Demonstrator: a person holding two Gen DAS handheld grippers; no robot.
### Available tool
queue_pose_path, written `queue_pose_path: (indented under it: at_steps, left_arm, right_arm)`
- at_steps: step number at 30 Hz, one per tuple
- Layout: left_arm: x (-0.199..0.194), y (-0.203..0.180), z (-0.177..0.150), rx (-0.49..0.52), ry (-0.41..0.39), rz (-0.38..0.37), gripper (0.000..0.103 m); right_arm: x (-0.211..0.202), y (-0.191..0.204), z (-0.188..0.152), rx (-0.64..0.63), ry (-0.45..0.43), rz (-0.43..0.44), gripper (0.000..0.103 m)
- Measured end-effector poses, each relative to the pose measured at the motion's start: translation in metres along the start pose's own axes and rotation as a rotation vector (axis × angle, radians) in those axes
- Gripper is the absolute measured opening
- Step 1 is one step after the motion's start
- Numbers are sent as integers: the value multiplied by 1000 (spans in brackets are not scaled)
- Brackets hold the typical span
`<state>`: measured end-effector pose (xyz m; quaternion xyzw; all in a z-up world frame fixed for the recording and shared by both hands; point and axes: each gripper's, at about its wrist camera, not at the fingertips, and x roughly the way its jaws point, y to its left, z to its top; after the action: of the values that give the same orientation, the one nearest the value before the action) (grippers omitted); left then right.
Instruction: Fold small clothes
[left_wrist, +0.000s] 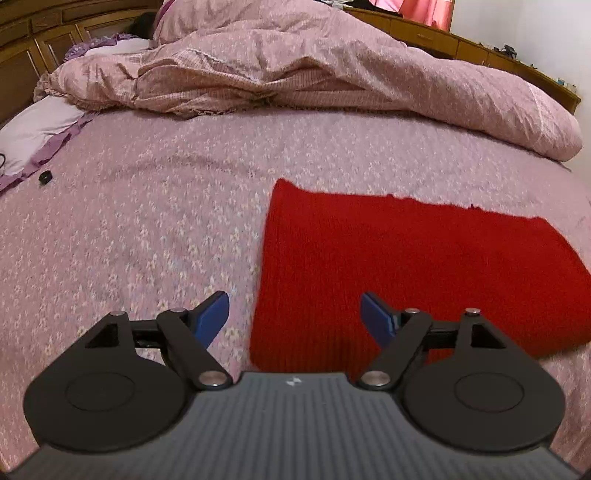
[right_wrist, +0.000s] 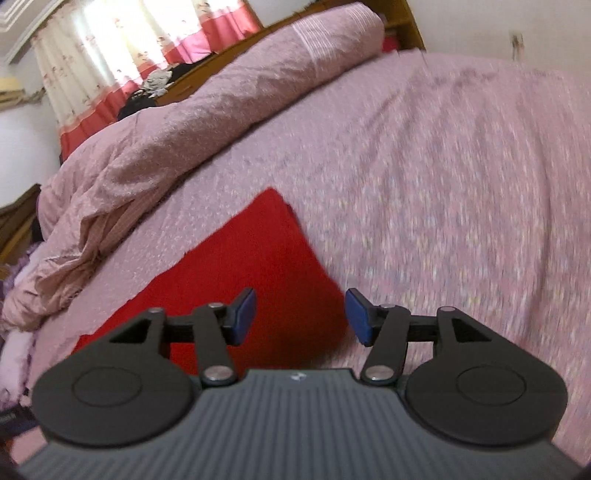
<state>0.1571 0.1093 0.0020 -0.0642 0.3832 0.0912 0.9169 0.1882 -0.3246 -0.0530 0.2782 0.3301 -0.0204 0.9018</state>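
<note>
Left gripper (left_wrist: 294, 317) gapes wide, nothing between its blue pads (left_wrist: 212, 315) — the folded red knit (left_wrist: 424, 266) lies flat just ahead on the pink bedsheet (left_wrist: 147, 221). Right gripper (right_wrist: 301, 315) stands half open, empty, over the knit's corner — rumpled quilt (left_wrist: 295, 70) beyond.

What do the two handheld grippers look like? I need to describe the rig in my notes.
Both match: the left gripper and right gripper have blue finger pads on black linkage arms with silver pivot pins, round black discs either side, and a grey ribbed body bearing a small white mark. No cables or sleeves show.
</note>
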Motion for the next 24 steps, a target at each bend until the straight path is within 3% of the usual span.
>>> queue_pose_path:
  at_steps: [2,5,12,24]
  left_arm:
    - [-3,0,-4,-3,6,14,82]
    - [-3,3,-6,-8,18,20,83]
    - [5,10,-6,-26,27,51,83]
    - [20,9,-10,-32,54,64,83]
  right_arm:
    - [3,0,-6,32,17,6,59]
    - [9,-1,-12,98,23,26,69]
    - [34,-2,-22,184,65,11,71]
    - [41,-3,-29,256,51,60,78]
